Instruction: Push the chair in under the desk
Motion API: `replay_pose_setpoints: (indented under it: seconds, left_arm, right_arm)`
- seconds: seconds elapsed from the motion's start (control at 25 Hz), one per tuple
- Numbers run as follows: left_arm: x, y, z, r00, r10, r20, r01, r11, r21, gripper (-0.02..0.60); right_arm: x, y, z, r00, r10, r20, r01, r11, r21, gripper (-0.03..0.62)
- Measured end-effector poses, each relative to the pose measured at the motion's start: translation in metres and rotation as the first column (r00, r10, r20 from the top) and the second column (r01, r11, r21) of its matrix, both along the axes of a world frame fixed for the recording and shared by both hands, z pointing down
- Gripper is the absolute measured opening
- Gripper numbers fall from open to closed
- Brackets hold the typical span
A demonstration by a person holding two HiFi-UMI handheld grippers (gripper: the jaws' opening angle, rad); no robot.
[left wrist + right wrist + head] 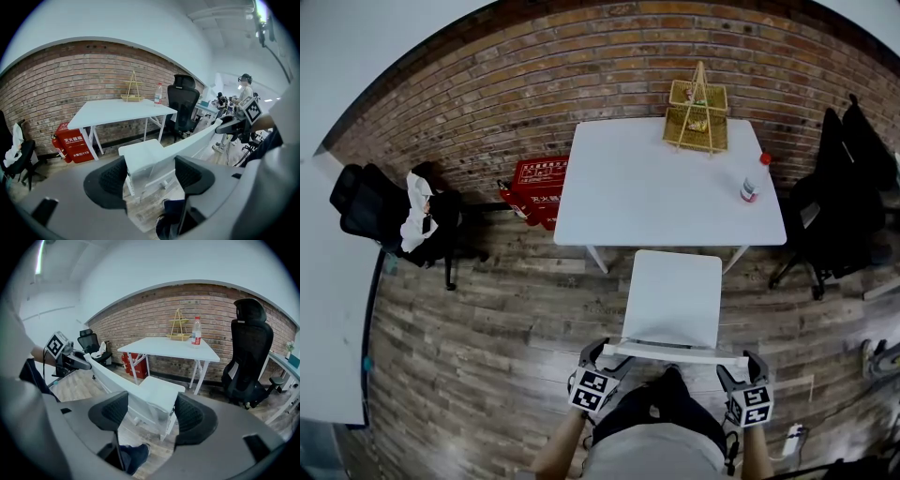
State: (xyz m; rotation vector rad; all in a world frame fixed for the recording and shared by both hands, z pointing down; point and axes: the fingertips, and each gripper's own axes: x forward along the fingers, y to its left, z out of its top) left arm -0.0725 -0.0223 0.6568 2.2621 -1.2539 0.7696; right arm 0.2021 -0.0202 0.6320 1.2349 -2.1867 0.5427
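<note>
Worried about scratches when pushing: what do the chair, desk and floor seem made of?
Chair: smooth matte white, likely plastic or painted wood.
Desk: flat white top, probably laminate; thin white legs, maybe metal.
Floor: grey-brown planks with grain, wood or wood-look.

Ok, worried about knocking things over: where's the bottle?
In the head view, the red-capped bottle stands near the white desk's right edge, nearer the person than the tiered basket.

The left gripper (150, 177), jaws apart, straddles the white chair (140, 152) at its backrest.
</note>
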Motion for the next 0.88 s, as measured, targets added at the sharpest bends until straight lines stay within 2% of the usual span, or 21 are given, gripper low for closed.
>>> replay_pose_setpoints:
  seconds: [0.88]
  left_arm:
    - [0.013,-0.026,0.001,0.998,-0.057,0.016,0.057,0.998,-0.001,0.324]
  right_arm:
    - [0.015,-0.038,0.004,0.999,-0.045,-0.017,0.044,0.998,-0.040,0.314]
